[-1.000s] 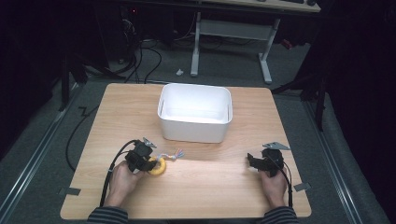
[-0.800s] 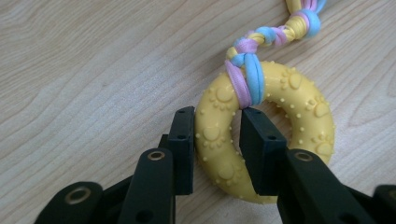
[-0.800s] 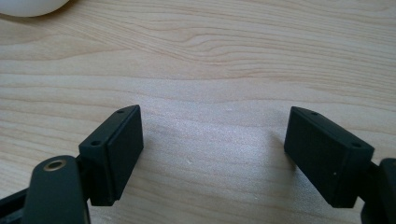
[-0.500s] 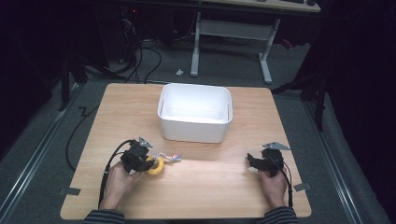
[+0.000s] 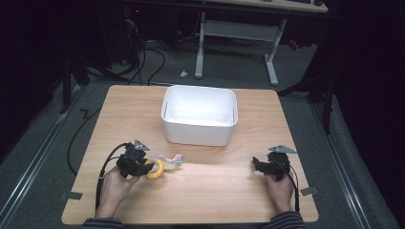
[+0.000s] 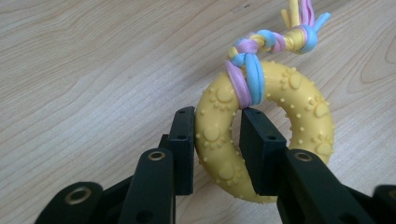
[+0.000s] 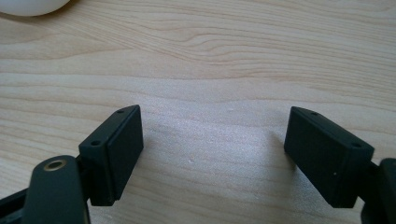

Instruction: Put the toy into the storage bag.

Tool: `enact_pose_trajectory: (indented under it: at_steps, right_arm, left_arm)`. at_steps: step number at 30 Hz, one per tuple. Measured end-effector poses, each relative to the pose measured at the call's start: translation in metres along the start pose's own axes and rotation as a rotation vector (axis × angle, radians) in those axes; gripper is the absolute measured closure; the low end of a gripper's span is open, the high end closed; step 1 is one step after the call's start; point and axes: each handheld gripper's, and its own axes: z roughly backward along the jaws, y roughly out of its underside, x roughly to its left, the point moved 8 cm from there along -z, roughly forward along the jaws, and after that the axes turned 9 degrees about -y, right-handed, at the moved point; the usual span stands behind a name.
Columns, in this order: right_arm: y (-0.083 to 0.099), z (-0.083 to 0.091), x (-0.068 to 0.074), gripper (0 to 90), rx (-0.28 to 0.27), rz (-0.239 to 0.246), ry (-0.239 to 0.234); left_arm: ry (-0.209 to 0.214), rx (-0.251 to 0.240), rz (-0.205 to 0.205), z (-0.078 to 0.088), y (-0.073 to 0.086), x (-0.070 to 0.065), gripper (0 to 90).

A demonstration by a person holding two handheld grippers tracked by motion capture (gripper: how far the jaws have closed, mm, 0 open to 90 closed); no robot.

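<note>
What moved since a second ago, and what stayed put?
The left gripper stays shut on the yellow ring toy and has carried it a little way toward the white bin, lifting slightly; the toy's braided rope tail trails along. Nothing was picked up or let go. The right gripper stayed where it was, jaws open over bare table, and the bin did not move.

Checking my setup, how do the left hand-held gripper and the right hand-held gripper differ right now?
The left hand-held gripper is shut on the yellow ring toy; the right hand-held gripper stands open with nothing between its jaws. Both have black jaws and sit low over the wooden table.
</note>
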Motion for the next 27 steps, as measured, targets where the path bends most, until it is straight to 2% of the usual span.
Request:
enact_pose_trajectory:
  at_steps: [2,10,12,18,27]
  right_arm:
    - [0.0,0.0,0.0,19.9,0.0,0.0,0.0]
    - [0.0,0.0,0.0,19.9,0.0,0.0,0.0]
    - [0.0,0.0,0.0,19.9,0.0,0.0,-0.001]
    - [0.0,0.0,0.0,19.9,0.001,0.0,-0.001]
    - [0.0,0.0,0.0,19.9,0.0,-0.001,-0.001]
  left_arm:
    - [-0.001,-0.002,-0.001,0.002,0.0,0.001,66.8]
    - [-0.006,-0.029,0.044,0.015,0.003,0.012,66.8]
    - [-0.009,-0.028,0.043,0.016,0.004,0.014,66.8]
    - [-0.014,-0.045,0.091,0.027,0.007,0.03,66.8]
    - [-0.036,-0.062,0.136,0.043,0.009,0.049,66.8]
